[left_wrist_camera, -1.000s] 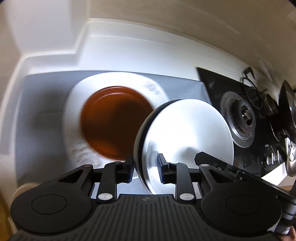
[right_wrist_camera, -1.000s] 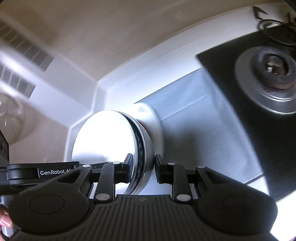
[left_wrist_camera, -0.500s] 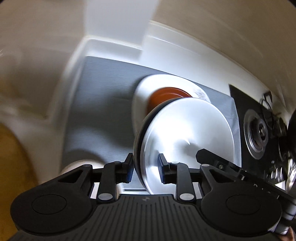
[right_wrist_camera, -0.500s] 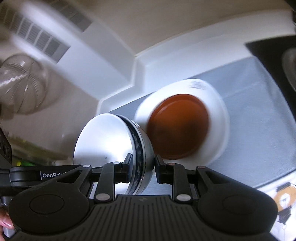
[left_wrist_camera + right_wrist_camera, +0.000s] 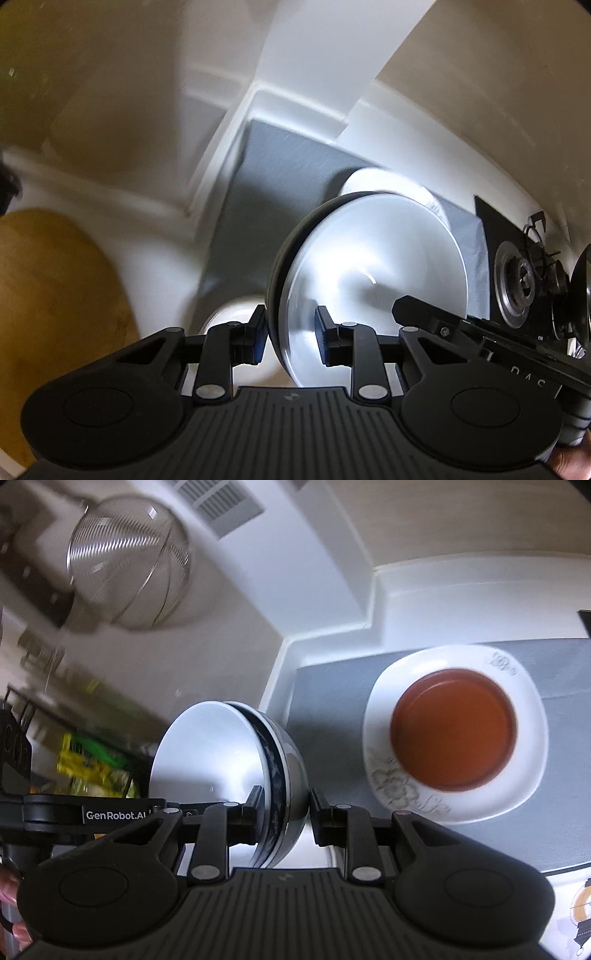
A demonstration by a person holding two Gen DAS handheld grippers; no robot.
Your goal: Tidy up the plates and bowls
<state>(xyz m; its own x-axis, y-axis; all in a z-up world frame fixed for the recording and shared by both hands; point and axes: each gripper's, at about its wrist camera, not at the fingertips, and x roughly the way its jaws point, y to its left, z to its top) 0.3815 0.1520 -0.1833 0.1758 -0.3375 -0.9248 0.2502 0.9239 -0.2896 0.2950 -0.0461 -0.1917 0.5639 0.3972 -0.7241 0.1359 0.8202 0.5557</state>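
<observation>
Both grippers hold one white bowl with a dark blue rim by opposite sides of its rim, tipped on edge above the counter. My left gripper (image 5: 290,341) is shut on the bowl (image 5: 373,273). My right gripper (image 5: 283,812) is shut on the same bowl (image 5: 221,753). A brown bowl (image 5: 453,731) sits in a white square plate (image 5: 402,786) with grey flower print on the grey mat (image 5: 332,694), to the right of the held bowl. In the left wrist view the plate's edge (image 5: 391,181) shows just behind the bowl.
A gas hob (image 5: 517,284) with burners lies right of the mat. A wire mesh strainer (image 5: 129,565) hangs on the wall at the left. A white round object (image 5: 236,317) sits below the left gripper. A wooden surface (image 5: 55,314) is at the far left.
Both grippers carried the bowl leftward and away from the plate stack. The plate and brown bowl have slid to the right in the right wrist view and are mostly hidden in the left wrist view.
</observation>
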